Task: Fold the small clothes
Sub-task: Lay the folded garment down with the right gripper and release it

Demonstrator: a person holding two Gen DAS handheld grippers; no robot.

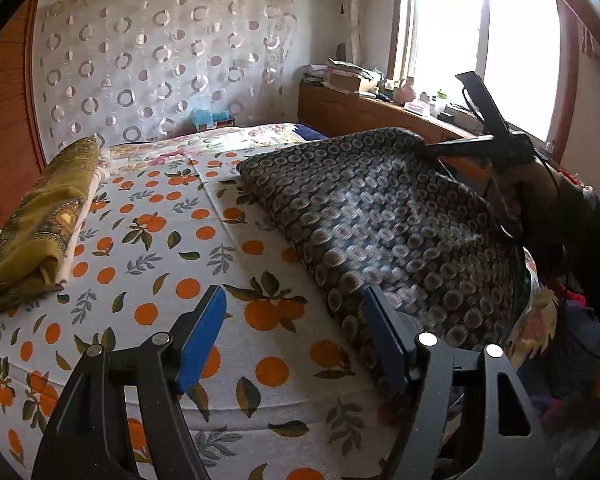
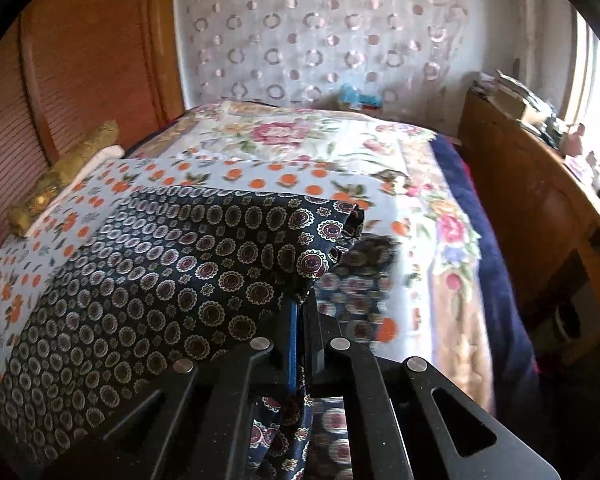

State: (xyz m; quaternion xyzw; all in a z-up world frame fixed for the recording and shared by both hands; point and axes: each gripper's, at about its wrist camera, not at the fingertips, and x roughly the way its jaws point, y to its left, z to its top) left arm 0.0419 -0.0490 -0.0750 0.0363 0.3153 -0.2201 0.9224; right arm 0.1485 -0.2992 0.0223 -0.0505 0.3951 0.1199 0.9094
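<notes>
Left wrist view: the left gripper (image 1: 296, 340) hovers over the bed (image 1: 148, 248), its blue fingers (image 1: 202, 332) spread wide with nothing between them. The right finger sits at the near edge of the dark patterned cloth (image 1: 384, 232), which lies on the orange-print sheet and rises toward the right. There the right gripper (image 1: 424, 148) pinches its far corner and holds it lifted. A folded olive-green cloth (image 1: 40, 224) lies well apart at the bed's left edge. A window (image 1: 480, 52) glows behind.

Right wrist view: the right gripper (image 2: 300, 308) has its jaws pressed together on a bunched edge of the dark patterned cloth (image 2: 160, 280), with fabric hanging below the fingers. The rest of the cloth drapes left across the bed (image 2: 340, 148). The olive-green cloth (image 2: 60, 176) rests by the wooden wall.
</notes>
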